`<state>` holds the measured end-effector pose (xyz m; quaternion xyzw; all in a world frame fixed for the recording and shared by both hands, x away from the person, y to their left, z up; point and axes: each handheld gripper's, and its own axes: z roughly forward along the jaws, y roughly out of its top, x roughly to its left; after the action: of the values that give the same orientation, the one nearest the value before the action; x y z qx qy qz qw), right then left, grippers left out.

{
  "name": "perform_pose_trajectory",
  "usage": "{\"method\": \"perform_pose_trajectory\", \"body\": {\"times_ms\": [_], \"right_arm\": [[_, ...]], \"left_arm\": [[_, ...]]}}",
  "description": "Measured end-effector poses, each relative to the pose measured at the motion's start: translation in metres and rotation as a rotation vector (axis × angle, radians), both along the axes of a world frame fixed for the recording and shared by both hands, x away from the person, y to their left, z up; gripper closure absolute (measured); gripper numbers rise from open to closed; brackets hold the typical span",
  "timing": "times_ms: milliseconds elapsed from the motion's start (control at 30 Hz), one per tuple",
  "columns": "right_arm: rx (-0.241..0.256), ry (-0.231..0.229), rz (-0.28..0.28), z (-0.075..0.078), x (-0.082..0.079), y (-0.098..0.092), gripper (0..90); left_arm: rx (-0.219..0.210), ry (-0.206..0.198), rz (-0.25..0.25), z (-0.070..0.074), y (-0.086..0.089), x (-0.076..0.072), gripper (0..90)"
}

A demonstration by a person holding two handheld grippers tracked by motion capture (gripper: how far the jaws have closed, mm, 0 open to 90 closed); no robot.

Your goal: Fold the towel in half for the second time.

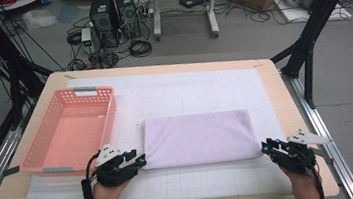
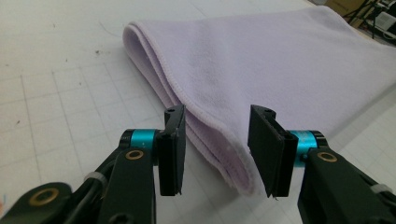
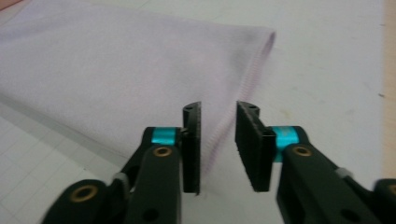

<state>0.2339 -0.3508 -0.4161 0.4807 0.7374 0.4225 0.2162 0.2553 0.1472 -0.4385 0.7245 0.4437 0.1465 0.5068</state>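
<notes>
A folded lilac towel [image 1: 199, 137] lies flat in the middle of the white grid mat [image 1: 188, 85]. My left gripper [image 1: 141, 160] sits at the towel's near left corner. In the left gripper view the gripper [image 2: 217, 149] is open, and the layered corner of the towel [image 2: 261, 60] reaches in between its jaws. My right gripper [image 1: 266, 145] is at the near right corner. In the right gripper view that gripper [image 3: 218, 144] is open with a narrower gap, and the stitched edge of the towel [image 3: 116, 70] runs between the jaws.
A pink perforated basket [image 1: 108, 118] stands on the left side of the mat, close to the towel's left end. The wooden table [image 1: 285, 102] ends just right of my right hand. Beyond the table, computers, cables and boxes lie on the floor.
</notes>
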Motion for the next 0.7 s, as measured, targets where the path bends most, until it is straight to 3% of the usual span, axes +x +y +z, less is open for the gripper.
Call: {"method": "perform_pose_trajectory", "body": {"times_ms": [133,300,367,467,700], "right_arm": [[-0.006,0.023,0.038,-0.010,0.017,0.014,77.0],[-0.088,0.094,0.059,-0.026,0.024,0.019,76.9],[-0.064,0.105,0.057,-0.027,0.023,0.015,76.5],[-0.104,0.089,0.055,-0.027,0.020,0.014,76.0],[-0.087,0.107,0.033,-0.025,0.010,0.005,71.8]], "left_arm": [[0.003,-0.023,-0.013,-0.002,-0.006,0.008,58.8],[0.051,0.023,-0.065,-0.010,-0.018,0.011,62.8],[0.081,0.048,-0.072,-0.012,-0.021,0.011,66.1],[0.080,0.078,-0.074,-0.013,-0.022,0.010,67.1],[0.085,0.073,-0.057,-0.012,-0.018,0.006,67.4]]}}
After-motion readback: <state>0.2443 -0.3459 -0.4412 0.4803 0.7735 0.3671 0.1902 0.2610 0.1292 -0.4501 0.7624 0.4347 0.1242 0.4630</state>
